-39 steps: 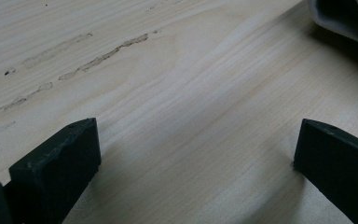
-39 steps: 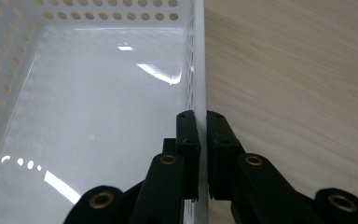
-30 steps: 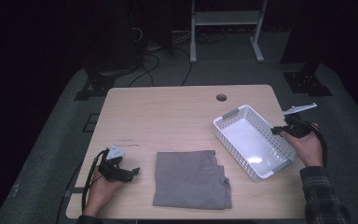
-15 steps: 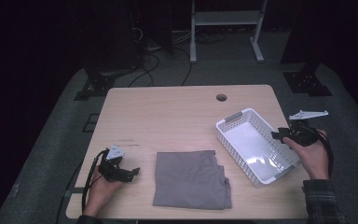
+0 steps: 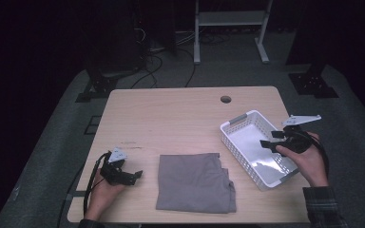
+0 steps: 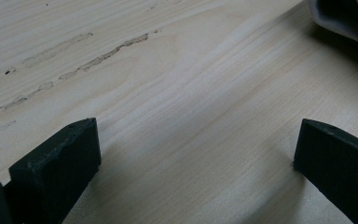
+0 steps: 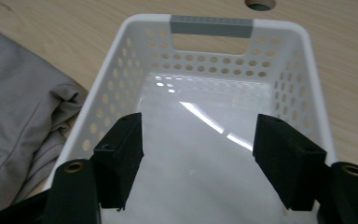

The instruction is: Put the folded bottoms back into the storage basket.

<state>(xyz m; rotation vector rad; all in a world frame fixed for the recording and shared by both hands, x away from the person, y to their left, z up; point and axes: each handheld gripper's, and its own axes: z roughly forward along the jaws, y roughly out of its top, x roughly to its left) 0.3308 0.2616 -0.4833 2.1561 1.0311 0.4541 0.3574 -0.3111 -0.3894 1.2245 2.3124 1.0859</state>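
Wood table [image 5: 171,123] on grey carpet [image 5: 52,156], dark room.

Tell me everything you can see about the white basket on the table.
The white basket is rectangular, looks like plastic, with perforated walls and a grey handle at its far end. It is empty, upright, angled on the wooden table, right of the grey cloth. The right gripper hangs open over it.
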